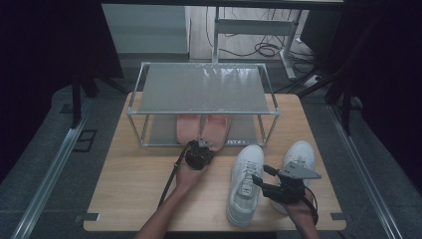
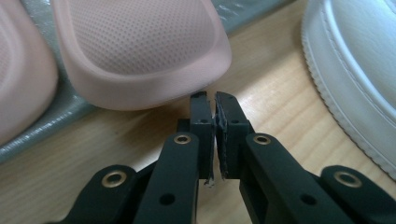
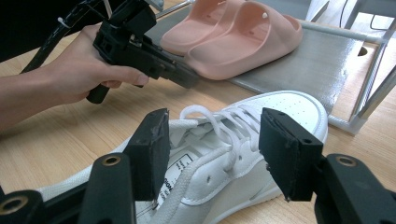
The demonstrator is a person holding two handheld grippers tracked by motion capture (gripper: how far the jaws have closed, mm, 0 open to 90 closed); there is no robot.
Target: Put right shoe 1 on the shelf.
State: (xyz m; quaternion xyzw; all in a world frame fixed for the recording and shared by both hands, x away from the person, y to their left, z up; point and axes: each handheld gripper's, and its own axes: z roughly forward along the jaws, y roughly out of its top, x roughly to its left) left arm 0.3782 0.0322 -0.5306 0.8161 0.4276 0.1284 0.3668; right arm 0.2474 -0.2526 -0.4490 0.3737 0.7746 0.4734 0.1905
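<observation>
Right gripper view: sneaker [image 3: 224, 154] between fingers [image 3: 150, 149]

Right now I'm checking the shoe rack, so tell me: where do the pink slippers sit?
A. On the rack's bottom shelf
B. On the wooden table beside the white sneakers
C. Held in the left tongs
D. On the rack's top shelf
A: the pink slippers lie side by side on the bottom shelf of the rack, under its bare top shelf.
</observation>
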